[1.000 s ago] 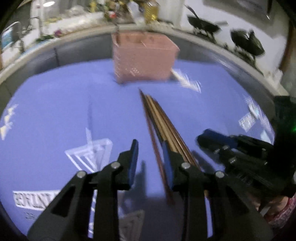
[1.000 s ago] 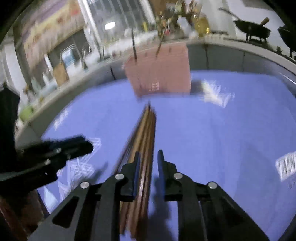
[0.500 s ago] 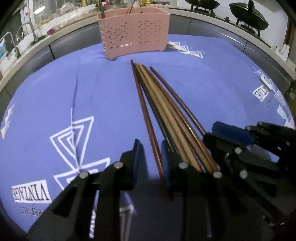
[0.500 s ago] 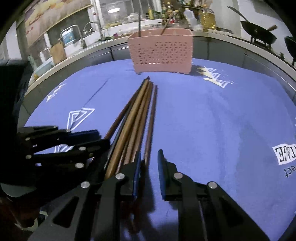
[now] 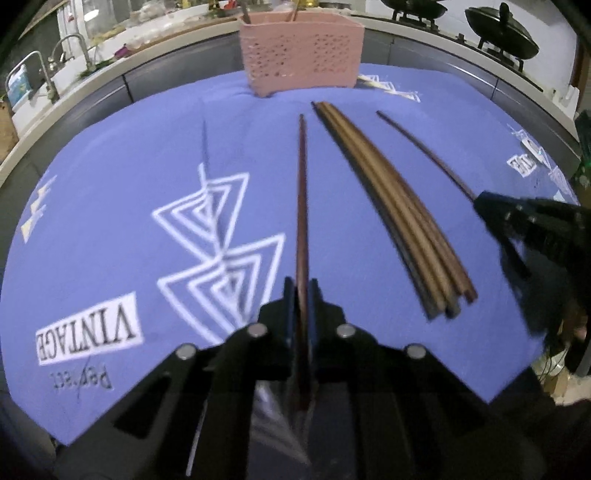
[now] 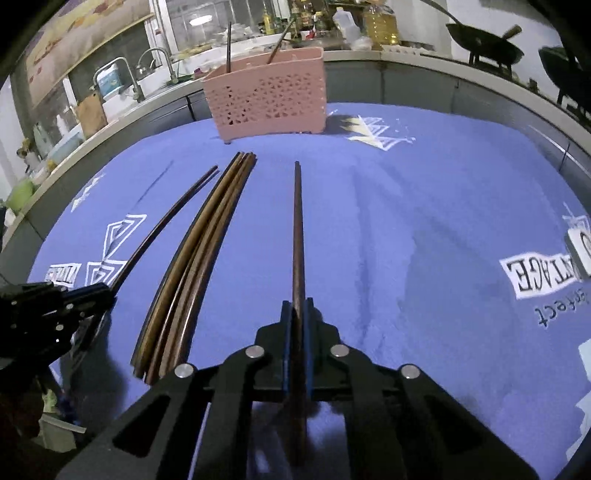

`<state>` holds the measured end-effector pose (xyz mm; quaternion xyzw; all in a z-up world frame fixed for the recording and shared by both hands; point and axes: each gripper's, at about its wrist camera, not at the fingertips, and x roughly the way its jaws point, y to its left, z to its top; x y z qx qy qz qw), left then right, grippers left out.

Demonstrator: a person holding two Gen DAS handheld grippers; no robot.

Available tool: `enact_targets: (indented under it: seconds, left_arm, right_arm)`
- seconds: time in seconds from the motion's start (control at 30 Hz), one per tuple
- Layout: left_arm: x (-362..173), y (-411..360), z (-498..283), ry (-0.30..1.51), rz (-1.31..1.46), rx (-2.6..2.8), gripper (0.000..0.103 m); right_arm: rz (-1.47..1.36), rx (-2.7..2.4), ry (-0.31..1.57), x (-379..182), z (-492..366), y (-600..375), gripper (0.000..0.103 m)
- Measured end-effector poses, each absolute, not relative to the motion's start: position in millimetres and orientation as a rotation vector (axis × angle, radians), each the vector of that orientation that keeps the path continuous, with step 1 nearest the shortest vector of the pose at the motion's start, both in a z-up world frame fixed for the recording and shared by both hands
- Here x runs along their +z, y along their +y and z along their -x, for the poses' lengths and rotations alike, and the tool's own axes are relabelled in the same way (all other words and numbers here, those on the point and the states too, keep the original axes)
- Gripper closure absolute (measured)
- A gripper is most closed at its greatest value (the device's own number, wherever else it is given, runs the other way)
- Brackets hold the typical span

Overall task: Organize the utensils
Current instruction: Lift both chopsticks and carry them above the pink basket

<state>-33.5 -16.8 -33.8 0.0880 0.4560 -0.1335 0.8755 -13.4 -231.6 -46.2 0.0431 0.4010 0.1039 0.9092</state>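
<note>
My left gripper [image 5: 303, 295] is shut on a dark brown chopstick [image 5: 302, 192] that points toward the pink perforated utensil basket [image 5: 301, 61]. My right gripper [image 6: 298, 314] is shut on another brown chopstick [image 6: 297, 229]; it shows in the left wrist view [image 5: 424, 151] with the right gripper [image 5: 491, 206] at its near end. A bundle of several chopsticks [image 5: 391, 206] lies on the blue cloth between the two held ones, and shows in the right wrist view [image 6: 199, 243]. The basket [image 6: 267, 99] holds two upright sticks.
The blue printed cloth [image 6: 424, 221] covers the table. Behind the basket runs a counter with a sink and taps [image 6: 147, 70], bottles and woks [image 5: 498, 29]. The left gripper [image 6: 55, 306] shows at the left edge of the right wrist view.
Both grippers have closed, each on one chopstick, and pulled it sideways out of the bundle: the left one to the left, the right one to the right.
</note>
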Motion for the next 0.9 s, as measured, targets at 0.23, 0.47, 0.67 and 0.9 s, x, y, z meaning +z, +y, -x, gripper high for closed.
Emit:
enact_targets:
  seconds: [0.23,0.47,0.67,0.9]
  left_arm:
    - [-27.6,-27.2,-6.7,0.961,-0.215,-0.28,0.067]
    - [-24.6,-54.8,-68.0,0.955,-0.252,-0.304,0.067]
    - [-19.5,-61.6,-102.1,0.98,-0.212,-0.357,0.098]
    - [26.8,-36.6,-90.9,0.875,-0.105,-0.367,0.098]
  right_arm:
    - [-0.046,0.245,0.845,-41.3,-12.4,-221.0,0.094]
    - [-0.024,0.26,0.867,-33.1,-78.8,-210.5,0.094]
    - [-0.058,0.317,0.907,-28.2,-125.2,-206.6,0.098]
    - [-0.18,0.398,0.734,20.3,-100.6,-223.5,0.098]
